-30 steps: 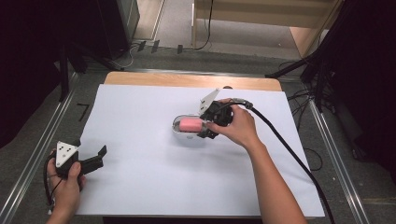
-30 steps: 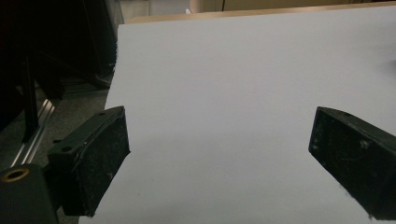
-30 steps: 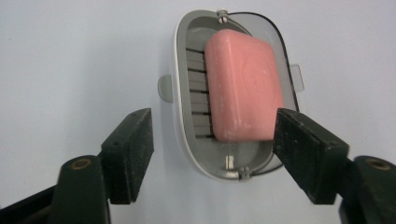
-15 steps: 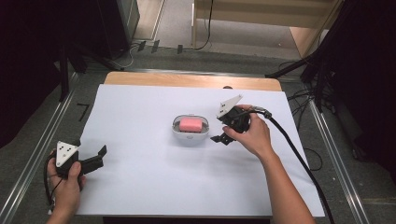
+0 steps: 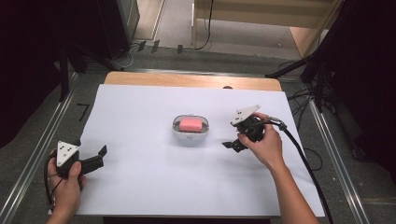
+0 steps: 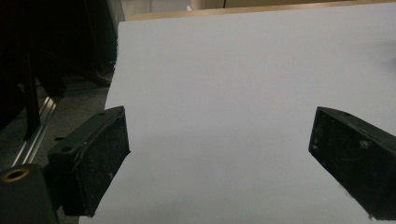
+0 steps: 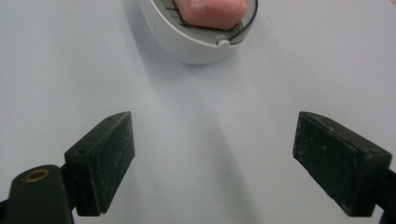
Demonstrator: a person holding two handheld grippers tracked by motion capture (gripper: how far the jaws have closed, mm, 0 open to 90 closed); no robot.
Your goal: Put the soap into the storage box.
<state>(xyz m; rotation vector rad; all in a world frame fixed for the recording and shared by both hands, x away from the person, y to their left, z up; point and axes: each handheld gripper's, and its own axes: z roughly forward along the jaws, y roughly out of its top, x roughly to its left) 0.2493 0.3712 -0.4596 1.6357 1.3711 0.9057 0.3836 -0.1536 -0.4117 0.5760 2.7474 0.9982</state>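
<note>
Pink soap (image 5: 190,124) in its white dish (image 5: 176,131) lies just left of the right gripper (image 5: 232,144), jaws released; the left gripper (image 5: 99,154), also released, sits well apart.

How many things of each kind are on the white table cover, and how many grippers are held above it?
Pink soap bar: 1
White soap dish: 1
Grippers, each held in a hand: 2, the left gripper and the right gripper, both open
Total: 4

Bright, evenly lit white sheet (image 5: 154,177); dark surroundings, soft shadows.
</note>
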